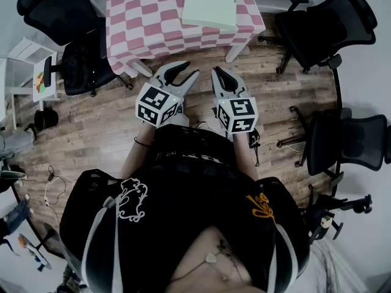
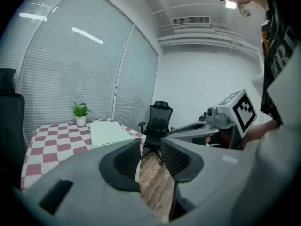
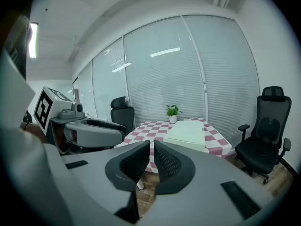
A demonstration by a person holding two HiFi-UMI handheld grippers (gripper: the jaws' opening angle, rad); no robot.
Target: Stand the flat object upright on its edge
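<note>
The flat object [image 1: 211, 3] is a pale green slab lying flat on the pink-and-white checked table [image 1: 143, 17]. It shows in the left gripper view [image 2: 109, 133] and the right gripper view [image 3: 188, 132] too. Both grippers hover side by side over the wooden floor, close to the person's body and short of the table's near edge. My left gripper [image 1: 188, 72] [image 2: 150, 147] is open with a small gap and nothing between its jaws. My right gripper [image 1: 219, 72] [image 3: 151, 149] is shut and empty.
Black office chairs stand to the right [image 1: 324, 29] [image 1: 345, 139] and to the left [image 1: 82, 63] of the table. A small potted plant [image 3: 172, 112] sits at the table's far end. Cables lie on the floor at the left [image 1: 52, 188].
</note>
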